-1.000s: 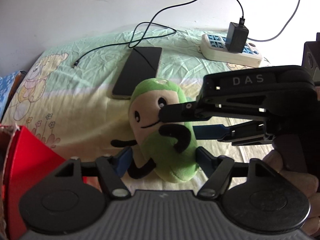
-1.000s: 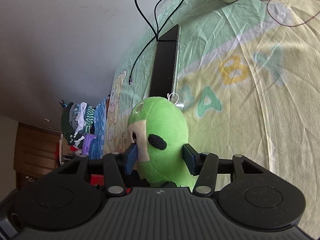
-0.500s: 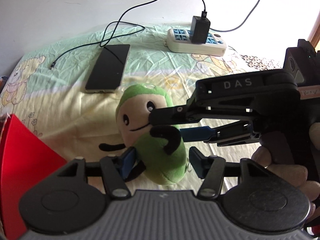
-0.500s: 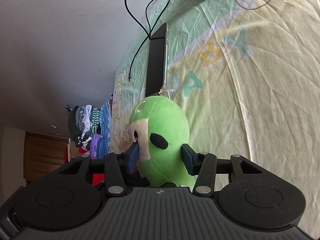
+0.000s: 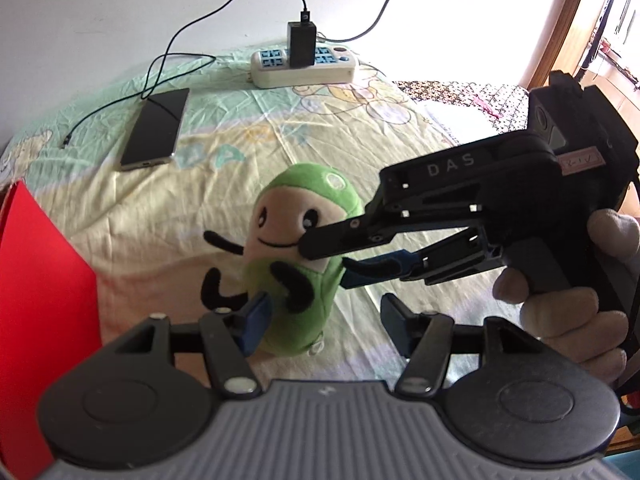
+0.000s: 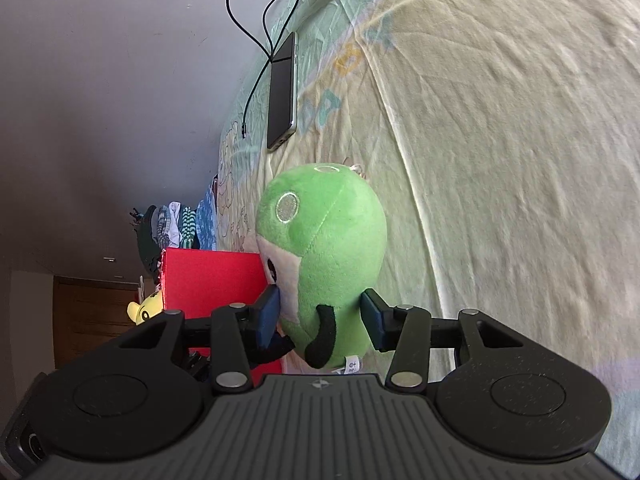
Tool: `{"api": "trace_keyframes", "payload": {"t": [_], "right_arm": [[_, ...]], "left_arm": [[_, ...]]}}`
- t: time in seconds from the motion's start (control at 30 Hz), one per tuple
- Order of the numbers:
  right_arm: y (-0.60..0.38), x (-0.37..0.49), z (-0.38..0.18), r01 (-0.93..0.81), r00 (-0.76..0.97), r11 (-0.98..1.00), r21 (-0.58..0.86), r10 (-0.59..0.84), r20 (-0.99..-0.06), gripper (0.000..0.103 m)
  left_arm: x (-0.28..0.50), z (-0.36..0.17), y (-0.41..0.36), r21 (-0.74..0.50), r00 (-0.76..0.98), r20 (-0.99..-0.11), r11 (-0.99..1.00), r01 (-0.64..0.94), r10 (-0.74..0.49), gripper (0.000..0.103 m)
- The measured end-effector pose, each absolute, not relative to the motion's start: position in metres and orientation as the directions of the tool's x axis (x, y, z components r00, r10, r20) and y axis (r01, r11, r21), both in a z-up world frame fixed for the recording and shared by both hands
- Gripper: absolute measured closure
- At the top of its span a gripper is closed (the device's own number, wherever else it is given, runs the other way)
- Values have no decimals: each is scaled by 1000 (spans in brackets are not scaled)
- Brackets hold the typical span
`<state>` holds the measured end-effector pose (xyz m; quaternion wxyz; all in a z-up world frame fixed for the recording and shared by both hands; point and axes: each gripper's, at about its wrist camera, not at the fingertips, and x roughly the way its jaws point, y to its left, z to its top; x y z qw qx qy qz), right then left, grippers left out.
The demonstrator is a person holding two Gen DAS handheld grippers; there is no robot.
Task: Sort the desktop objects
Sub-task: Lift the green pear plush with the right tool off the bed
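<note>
On the bedsheet, right gripper pinches plush; left gripper spread.

this was a home bedroom: a bed under a pastel cartoon-print sheet, a phone and power strip lying on it, clothes piled by a plain wall.

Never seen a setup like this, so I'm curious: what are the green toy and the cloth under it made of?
The green plush toy looks like soft, fuzzy pile fabric, with stitched seams and an embroidered ring; probably stuffed. The bedsheet looks like thin woven fabric, matte, creased, printed with cartoons and letters; perhaps cotton, though the fibre can't be told.
</note>
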<state>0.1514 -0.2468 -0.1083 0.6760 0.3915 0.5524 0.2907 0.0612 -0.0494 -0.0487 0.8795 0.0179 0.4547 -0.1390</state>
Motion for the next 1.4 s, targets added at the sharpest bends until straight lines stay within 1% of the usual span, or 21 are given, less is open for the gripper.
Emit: {"api": "trace_keyframes", "payload": {"t": [0.1,0.13,0.23,0.3,0.33,0.47,0.63,0.73,0.77,0.8,0.93,1.0,1.07,1.2,1.33,1.4], "right_arm": [[-258,148,-109,63,262,545,836,799,-541,57],[-261,147,-110,73,266,537,841,802,-535,57],[-264,144,-108,74,286,541,838,793,-538,56],[-264,142,-107,70,294,548,833,787,-543,55],[-264,142,-106,68,299,550,833,785,-543,55],[-267,143,-107,77,311,560,825,773,-553,56],[-274,144,-109,91,319,541,836,780,-539,56],[-275,147,-112,112,320,520,847,788,-526,53],[-276,149,-114,123,321,513,850,789,-523,49],[-276,149,-115,135,324,505,852,790,-520,48],[-277,154,-115,138,338,495,858,791,-510,48],[-272,157,-116,133,325,491,861,799,-506,47],[-266,158,-115,125,317,495,860,801,-507,46],[-262,160,-116,128,319,495,859,800,-508,45],[-262,159,-122,160,299,463,872,819,-490,44],[-260,157,-119,142,288,478,867,818,-498,45]], "left_arm": [[64,-44,-45,-76,573,-792,966,247,-209,37],[66,-42,-44,-72,582,-788,968,240,-202,36],[83,-39,-37,-86,592,-781,972,216,-201,35],[93,-39,-34,-117,590,-775,969,218,-226,34],[97,-40,-33,-131,588,-773,967,218,-238,32],[115,-55,-27,-196,553,-787,961,194,-272,31],[125,-61,-17,-291,529,-780,942,167,-335,30],[126,-62,-11,-339,521,-771,929,152,-366,30],[125,-62,-9,-351,520,-767,924,150,-376,30],[124,-61,-8,-358,518,-765,921,153,-383,30],[121,-67,-9,-349,496,-779,923,165,-383,30],[123,-74,-12,-348,478,-791,924,159,-381,33],[125,-78,-15,-338,473,-801,929,148,-367,33],[124,-78,-17,-324,477,-805,935,145,-353,33],[120,-76,-23,-303,482,-810,942,145,-335,34],[116,-74,-27,-290,486,-811,946,149,-325,34]]}}
